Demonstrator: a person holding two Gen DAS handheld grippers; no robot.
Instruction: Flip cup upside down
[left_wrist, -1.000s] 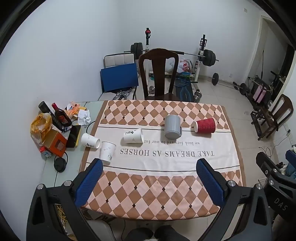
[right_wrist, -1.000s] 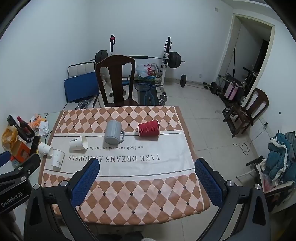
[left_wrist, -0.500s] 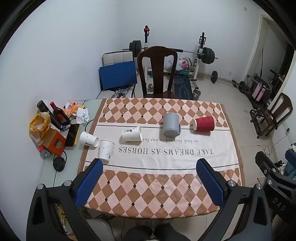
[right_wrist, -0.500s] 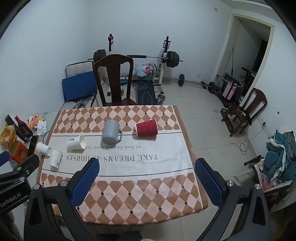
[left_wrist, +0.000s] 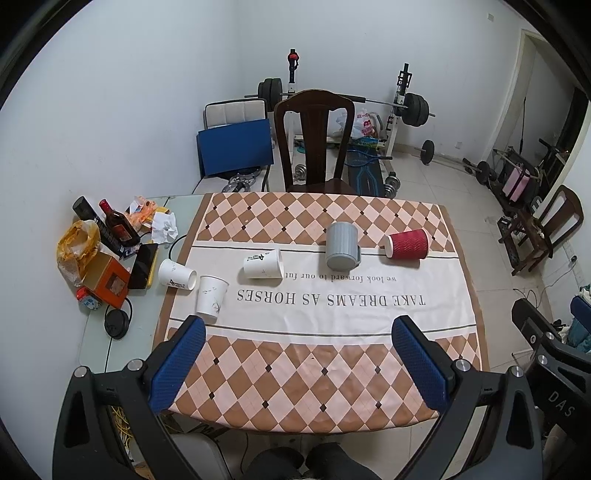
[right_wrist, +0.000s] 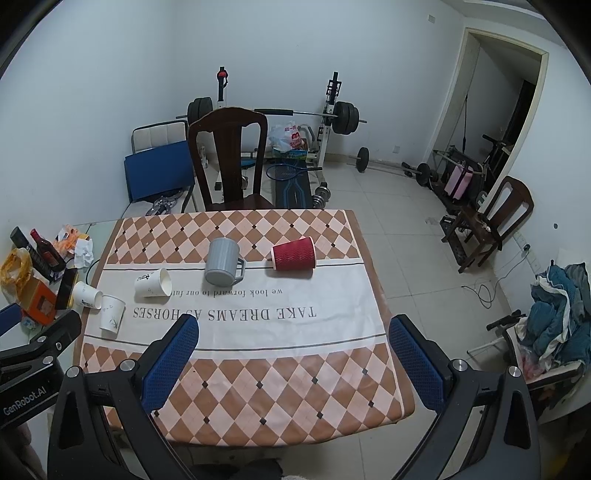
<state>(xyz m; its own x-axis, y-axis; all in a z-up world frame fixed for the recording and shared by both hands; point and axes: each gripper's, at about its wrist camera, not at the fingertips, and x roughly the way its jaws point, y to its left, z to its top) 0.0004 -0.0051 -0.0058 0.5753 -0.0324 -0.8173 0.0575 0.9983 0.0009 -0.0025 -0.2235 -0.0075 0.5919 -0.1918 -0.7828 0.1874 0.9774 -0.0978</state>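
tablecloth (left_wrist: 332, 299) "take dreams as horses", left tongs (right_wrist: 22, 400) "genrobot.ai"

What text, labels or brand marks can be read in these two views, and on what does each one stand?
"TAKE DREAMS AS HORSES": tablecloth, upside down from here.
"we look forward to our fut...": tablecloth, smaller line above it; the end is hidden by a white paper cup.
"DAS": right gripper body, left wrist view.
"GenRobot.AI": left gripper body, right wrist view.
Black marks on the white cups, the bottle label and the plastic bag print: too small to read.
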